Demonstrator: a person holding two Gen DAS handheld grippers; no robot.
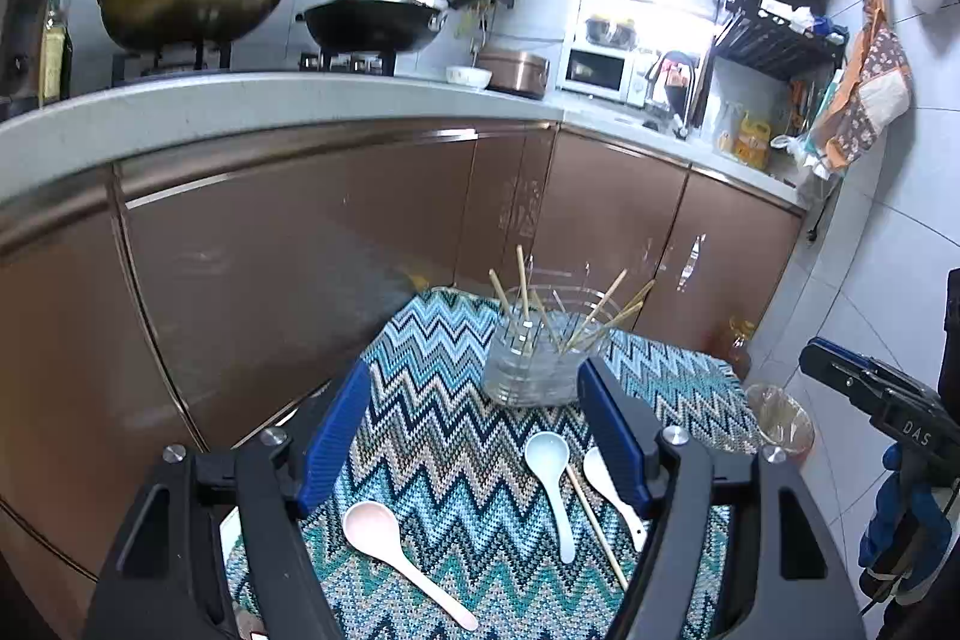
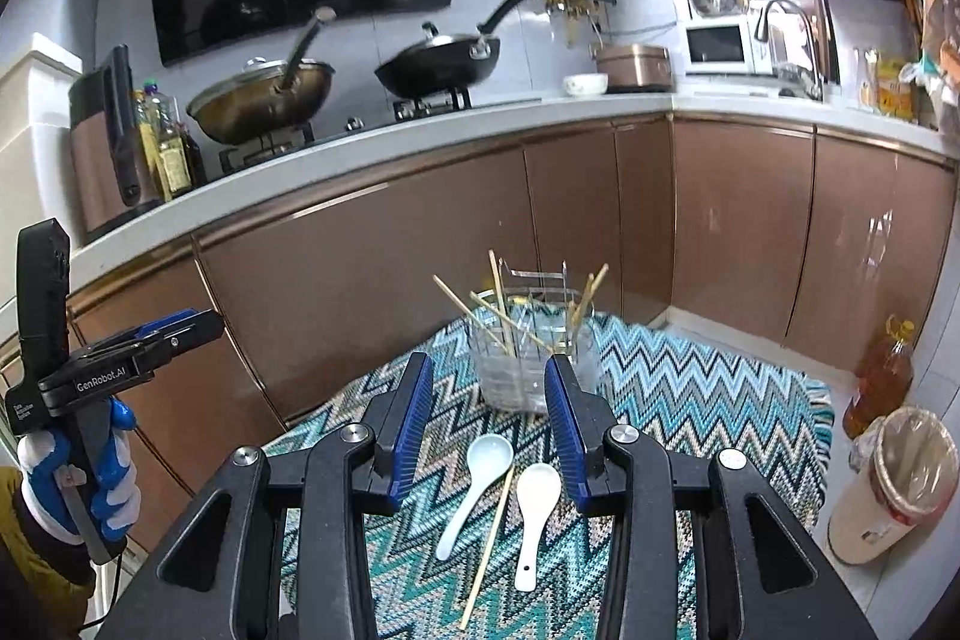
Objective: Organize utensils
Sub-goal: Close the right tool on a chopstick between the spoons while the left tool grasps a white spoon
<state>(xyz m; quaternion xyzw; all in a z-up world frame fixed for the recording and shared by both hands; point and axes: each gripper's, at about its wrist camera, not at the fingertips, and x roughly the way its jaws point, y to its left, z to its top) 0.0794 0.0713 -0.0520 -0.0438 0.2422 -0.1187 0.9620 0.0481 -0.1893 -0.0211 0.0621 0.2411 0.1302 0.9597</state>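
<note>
A clear glass holder (image 1: pixel 531 355) with several chopsticks standing in it sits at the far side of a zigzag cloth (image 1: pixel 444 466); it also shows in the right wrist view (image 2: pixel 528 355). On the cloth lie a pink spoon (image 1: pixel 399 550), a pale blue spoon (image 1: pixel 552 484), a white spoon (image 1: pixel 609 490) and one loose chopstick (image 1: pixel 594 523). In the right wrist view the blue spoon (image 2: pixel 477 487), white spoon (image 2: pixel 534 514) and chopstick (image 2: pixel 489 541) lie below my gripper. My left gripper (image 1: pixel 474 394) is open and empty above the cloth. My right gripper (image 2: pixel 489 385) is open and empty.
Brown cabinet doors (image 1: pixel 288 268) and a white countertop (image 1: pixel 270 100) with two woks rise behind the cloth. A lined waste bin (image 2: pixel 894 484) and an oil bottle (image 2: pixel 882 373) stand on the floor to the right.
</note>
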